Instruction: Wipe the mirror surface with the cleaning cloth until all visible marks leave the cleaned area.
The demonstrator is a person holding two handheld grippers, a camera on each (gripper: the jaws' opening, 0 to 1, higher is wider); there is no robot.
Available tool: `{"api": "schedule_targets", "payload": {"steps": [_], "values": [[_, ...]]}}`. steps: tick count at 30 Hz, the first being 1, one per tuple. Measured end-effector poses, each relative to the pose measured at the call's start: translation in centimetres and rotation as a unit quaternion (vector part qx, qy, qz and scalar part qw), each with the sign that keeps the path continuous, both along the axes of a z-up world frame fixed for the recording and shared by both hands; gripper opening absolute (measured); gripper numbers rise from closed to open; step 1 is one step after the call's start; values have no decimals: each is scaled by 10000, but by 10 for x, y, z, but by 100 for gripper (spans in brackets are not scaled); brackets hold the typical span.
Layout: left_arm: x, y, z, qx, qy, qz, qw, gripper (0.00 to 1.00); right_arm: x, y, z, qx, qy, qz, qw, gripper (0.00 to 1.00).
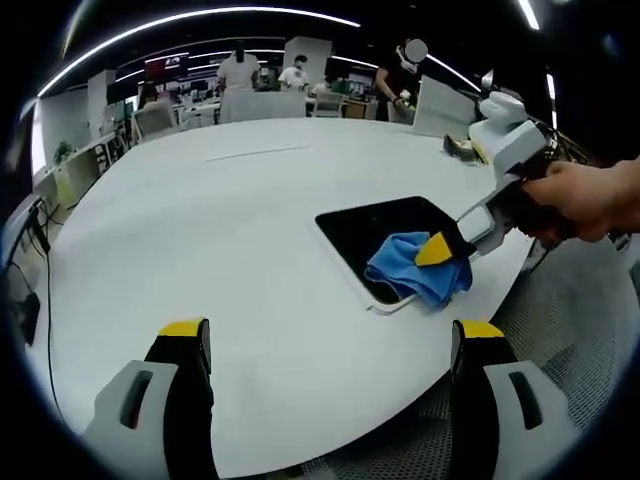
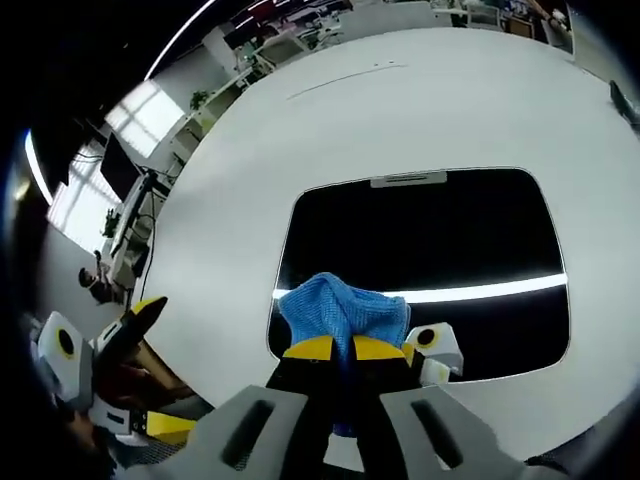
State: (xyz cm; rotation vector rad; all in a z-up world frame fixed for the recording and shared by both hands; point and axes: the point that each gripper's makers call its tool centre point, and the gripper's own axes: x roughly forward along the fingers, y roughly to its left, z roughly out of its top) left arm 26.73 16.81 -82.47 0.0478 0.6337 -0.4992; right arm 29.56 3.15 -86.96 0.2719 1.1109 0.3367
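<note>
Right claw (image 2: 333,349) covers cloth (image 2: 343,308) on mirror (image 2: 430,230)

- White round surface (image 1: 230,230), mostly bare.
- Mirror (image 2: 420,235) lies flat on it, just ahead of right gripper (image 2: 345,348), near surface edge.
- Blue cloth (image 2: 345,305) on mirror.

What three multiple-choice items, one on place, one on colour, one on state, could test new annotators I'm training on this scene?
1. Where does the mirror lie?
A. near the white table's edge
B. on a chair
C. on the floor

2. What colour is the cleaning cloth?
A. red
B. blue
C. white

3. What is the left hand-held gripper doing?
A. gripping the cloth
B. open, holding nothing
C. lifting the mirror

Answers: 1 A, the mirror sits by the table rim. 2 B, the cloth is blue in both views. 3 B, its jaws stand apart over bare table; the right hand-held gripper clamps the cloth.
</note>
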Motion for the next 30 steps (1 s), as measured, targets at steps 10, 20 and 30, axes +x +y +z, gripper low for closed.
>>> {"api": "schedule_targets", "payload": {"steps": [10, 20, 30], "values": [[1, 3, 1, -31, -39, 66, 10000, 99, -12, 3, 2, 6, 24, 78, 10000, 0], [1, 3, 1, -14, -29, 81, 10000, 99, -19, 4, 4, 42, 92, 98, 9999, 0], [1, 5, 1, -5, -18, 142, 9999, 99, -21, 5, 3, 71, 128, 147, 9998, 0]]}}
